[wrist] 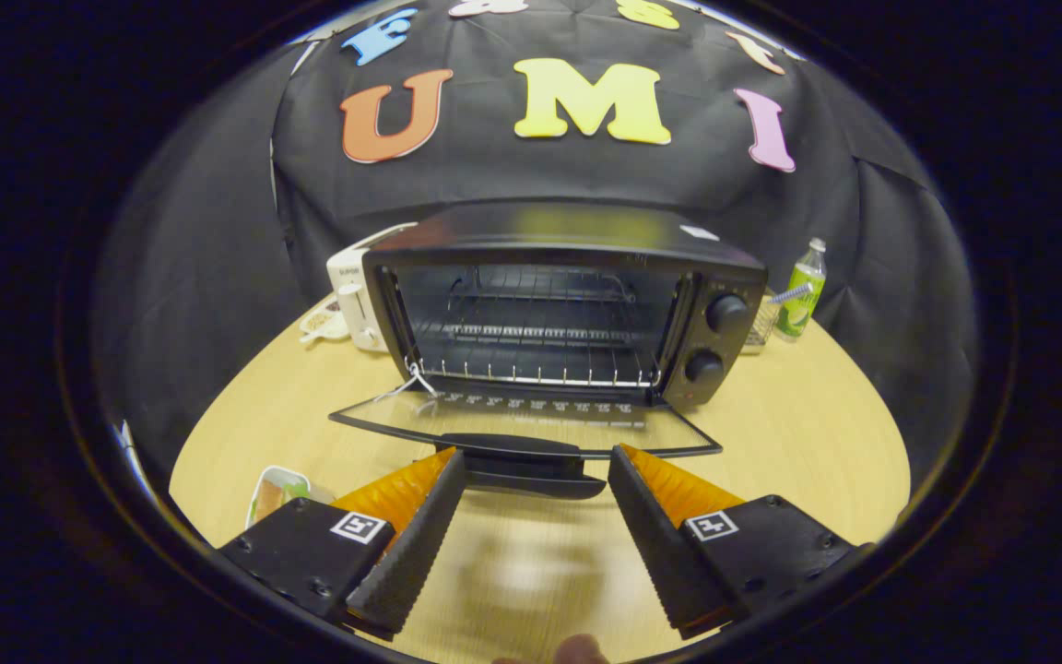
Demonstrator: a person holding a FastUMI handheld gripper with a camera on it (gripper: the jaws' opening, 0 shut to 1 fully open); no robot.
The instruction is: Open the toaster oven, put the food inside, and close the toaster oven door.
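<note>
We see the oven (568,304) on the table (808,443), door (531,426) dropped flat toward us. Gripper (536,461) fingers spread, empty, flanking the door handle (522,459). Food tray (275,491) near left.

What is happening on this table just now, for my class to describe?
A hand-held gripper hangs open, holding nothing, its fingers either side of the handle of the toaster oven. The glass door is folded fully down and the wire rack inside looks bare. A small dish of food waits on the wooden table beside the fingers.
</note>
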